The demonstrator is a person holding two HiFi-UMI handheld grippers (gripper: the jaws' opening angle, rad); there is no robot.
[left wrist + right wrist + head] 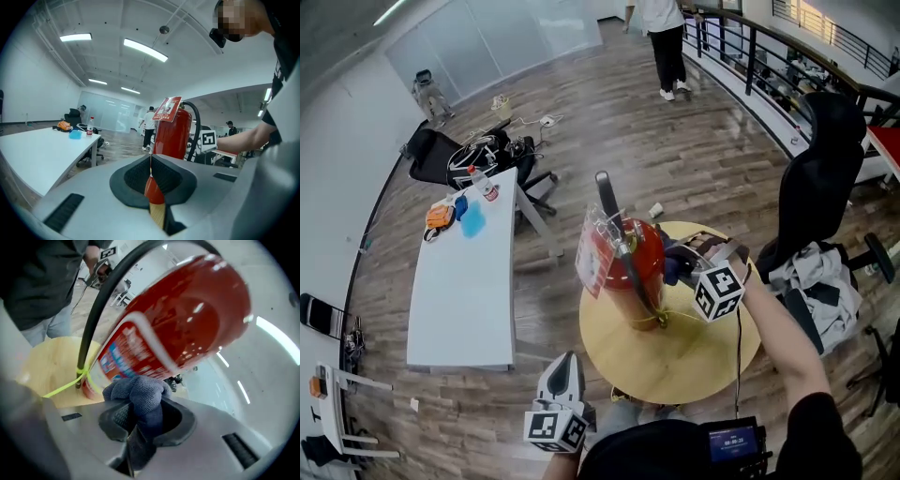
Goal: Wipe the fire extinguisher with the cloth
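Wipe looks mid-way: right gripper [140, 416] fingers are clamping the blue-grey cloth [137, 391] against the red fire extinguisher [630, 264] standing on the round tabletop [698, 352], left gripper [151, 165] hanging back, fingers together, most of the body likely unwiped.

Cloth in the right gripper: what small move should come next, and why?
Probably slide the cloth upward along the fire extinguisher: the right gripper is shut on it, and it seems to rest against the lower red body by the label, with most of the surface beyond.

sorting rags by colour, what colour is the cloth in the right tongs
Dusky blue-grey, on the soft textured cloth; clearest in the right gripper view.
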